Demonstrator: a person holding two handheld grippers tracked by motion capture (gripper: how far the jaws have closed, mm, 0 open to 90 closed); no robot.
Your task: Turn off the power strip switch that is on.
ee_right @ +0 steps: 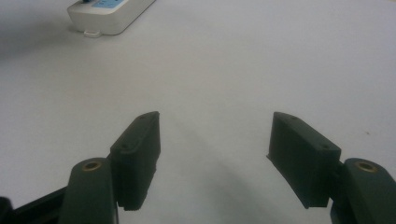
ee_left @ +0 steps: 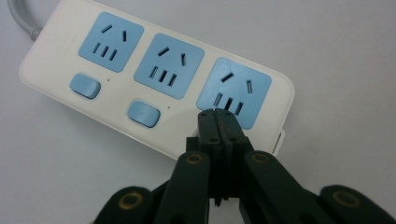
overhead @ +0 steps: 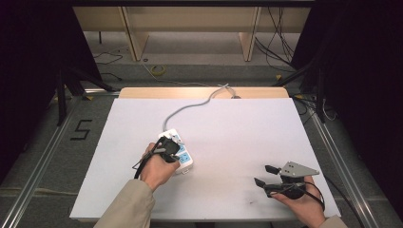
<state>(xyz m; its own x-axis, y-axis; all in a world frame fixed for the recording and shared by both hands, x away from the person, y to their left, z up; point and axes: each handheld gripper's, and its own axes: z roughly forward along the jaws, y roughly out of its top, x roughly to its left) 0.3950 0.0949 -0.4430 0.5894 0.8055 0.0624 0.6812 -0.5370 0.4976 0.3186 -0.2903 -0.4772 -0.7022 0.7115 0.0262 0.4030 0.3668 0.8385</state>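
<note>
White power strip (ee_left: 154, 88) lies near the middle of a pale table (overhead: 228, 142), its grey cord (overhead: 190, 107) running off toward the far edge.

Left gripper (ee_left: 219, 122) is clenched, its jaws pressed together with nothing between them, tips poised at the strip's near end by the third blue socket (ee_left: 234, 93); whether they touch the casing cannot be told. Two blue rocker switches (ee_left: 85, 86) sit beside the other sockets. Right gripper (ee_right: 214, 140) hovers well apart over bare tabletop, jaws spread wide and empty, a grey three-cornered plate (overhead: 298, 169) on top.
</note>
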